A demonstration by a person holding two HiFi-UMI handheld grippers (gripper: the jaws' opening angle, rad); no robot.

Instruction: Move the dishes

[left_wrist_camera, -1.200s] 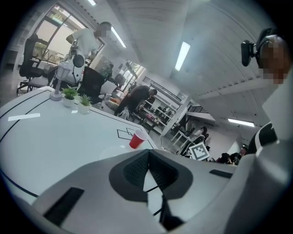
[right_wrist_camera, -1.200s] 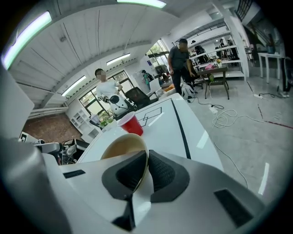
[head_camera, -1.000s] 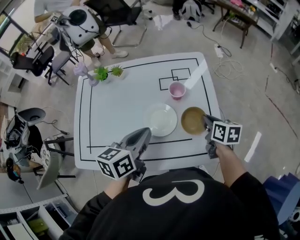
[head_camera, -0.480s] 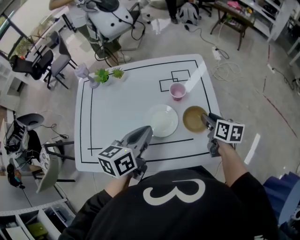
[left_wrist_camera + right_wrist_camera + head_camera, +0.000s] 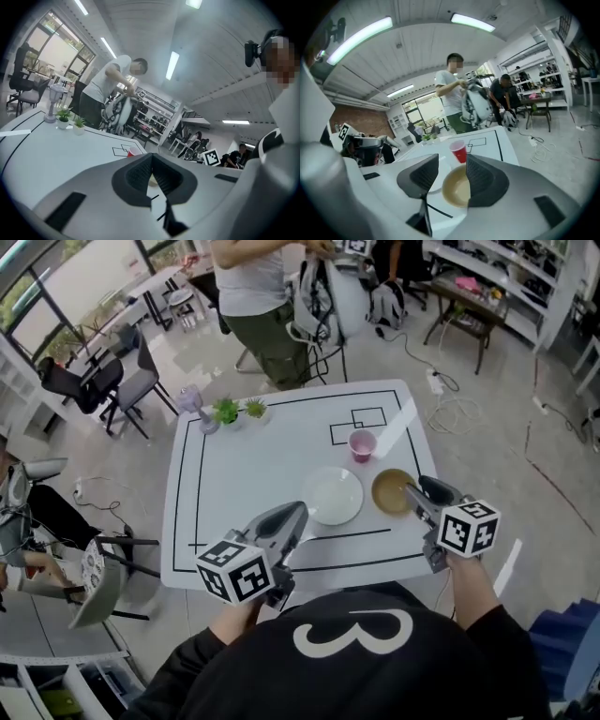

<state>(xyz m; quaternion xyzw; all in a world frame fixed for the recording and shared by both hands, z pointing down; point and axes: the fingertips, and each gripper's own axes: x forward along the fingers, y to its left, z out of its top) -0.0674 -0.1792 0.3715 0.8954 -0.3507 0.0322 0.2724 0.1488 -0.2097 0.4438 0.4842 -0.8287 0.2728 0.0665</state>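
A white plate (image 5: 331, 495) lies near the table's front edge, with a brown bowl (image 5: 390, 491) just to its right and a pink cup (image 5: 362, 444) behind them. My right gripper (image 5: 418, 491) is open at the bowl's right rim. In the right gripper view the bowl (image 5: 456, 188) fills the gap between the jaws of the gripper (image 5: 452, 160), with the cup (image 5: 458, 151) beyond. I cannot tell whether the jaws touch the bowl. My left gripper (image 5: 294, 516) hovers shut and empty at the front edge, left of the plate. Its jaws (image 5: 151, 157) meet at the tips.
The white table (image 5: 244, 474) carries black tape lines. Two small potted plants (image 5: 226, 412) and a purple vase (image 5: 193, 401) stand at its far left corner. A person with a backpack (image 5: 323, 296) stands behind the far edge. Chairs (image 5: 141, 381) and cables (image 5: 450, 390) surround the table.
The head view has tilted up, so the table sits lower in the frame. A person with a backpack now stands at the far side. Both grippers have kept their places relative to the dishes.
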